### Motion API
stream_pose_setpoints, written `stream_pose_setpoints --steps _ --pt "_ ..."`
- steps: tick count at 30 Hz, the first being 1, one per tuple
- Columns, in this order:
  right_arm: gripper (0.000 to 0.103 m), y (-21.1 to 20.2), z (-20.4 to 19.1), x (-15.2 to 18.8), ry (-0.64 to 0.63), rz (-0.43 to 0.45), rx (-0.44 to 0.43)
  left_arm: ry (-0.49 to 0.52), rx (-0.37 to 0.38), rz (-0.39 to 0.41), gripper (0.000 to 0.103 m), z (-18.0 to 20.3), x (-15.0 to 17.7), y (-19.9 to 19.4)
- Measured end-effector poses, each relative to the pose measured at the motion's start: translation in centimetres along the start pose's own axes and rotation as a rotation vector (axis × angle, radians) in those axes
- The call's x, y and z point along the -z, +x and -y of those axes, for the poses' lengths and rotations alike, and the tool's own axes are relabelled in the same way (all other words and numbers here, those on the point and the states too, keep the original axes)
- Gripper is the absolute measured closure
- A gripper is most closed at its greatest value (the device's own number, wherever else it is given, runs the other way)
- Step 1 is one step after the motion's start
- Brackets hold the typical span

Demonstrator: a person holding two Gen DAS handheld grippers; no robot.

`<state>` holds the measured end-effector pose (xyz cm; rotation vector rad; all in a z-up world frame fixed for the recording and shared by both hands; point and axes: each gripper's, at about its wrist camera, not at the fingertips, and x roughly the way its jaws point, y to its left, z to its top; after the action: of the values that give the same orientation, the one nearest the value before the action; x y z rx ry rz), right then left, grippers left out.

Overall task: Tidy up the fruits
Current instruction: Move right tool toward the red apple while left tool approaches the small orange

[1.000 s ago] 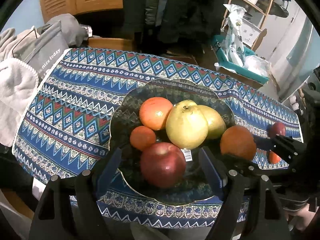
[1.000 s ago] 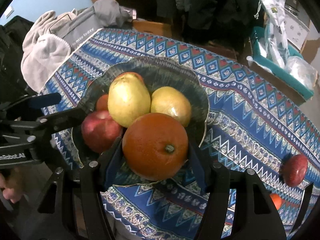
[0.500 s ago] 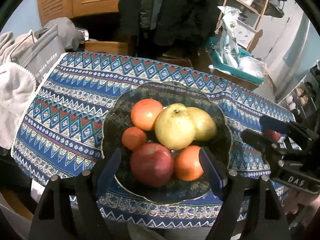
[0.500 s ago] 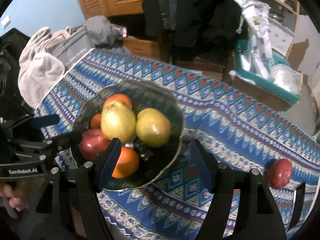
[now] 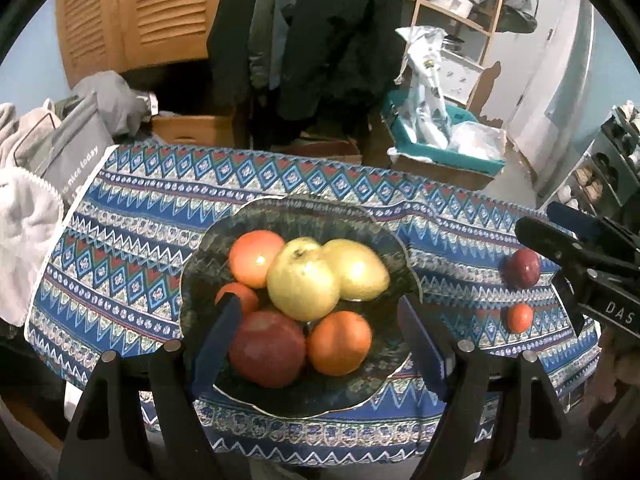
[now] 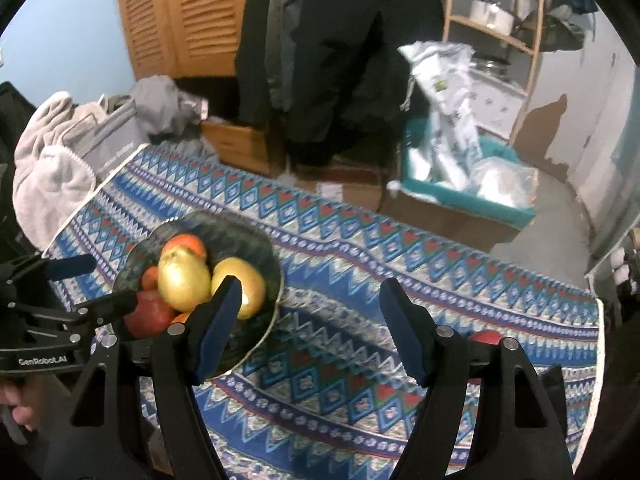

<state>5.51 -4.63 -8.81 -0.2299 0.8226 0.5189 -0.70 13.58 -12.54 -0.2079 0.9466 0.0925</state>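
Bench under patterned blue cloth; bearing dark fruit bowl near centre, red apple and small orange fruit right.

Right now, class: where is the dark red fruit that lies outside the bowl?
Left wrist view: the dark red fruit lies on the tablecloth, right of the bowl, behind a small orange fruit.

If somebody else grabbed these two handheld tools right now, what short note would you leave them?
Left tool: open, empty, above the bowl.
Right tool: empty, jaws opening, over the tablecloth beside the bowl.
Done: six fruits in the bowl, namely two yellow pears, a red apple, three oranges, including the front one.
Left: a dark red fruit and a small orange fruit lie on the cloth right of the bowl; move them in.
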Motion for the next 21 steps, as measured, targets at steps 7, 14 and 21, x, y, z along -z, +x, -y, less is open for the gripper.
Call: stream_pose_setpoints --steps 7,14,21 --pt "0.026 -1.9 1.6 0.2 0.012 0.046 0.041 0.025 0.014 0.028 0.021 1.7 -0.6 -0.8" --pt "0.021 -3.1 3.3 0.8 0.034 0.075 0.073 0.053 0.030 0.052 0.017 3.6 -1.0 -1.3" --pt "0.019 -4.6 5.3 1.7 0.065 0.098 0.107 0.083 0.049 0.064 0.017 5.7 -1.5 -1.6"
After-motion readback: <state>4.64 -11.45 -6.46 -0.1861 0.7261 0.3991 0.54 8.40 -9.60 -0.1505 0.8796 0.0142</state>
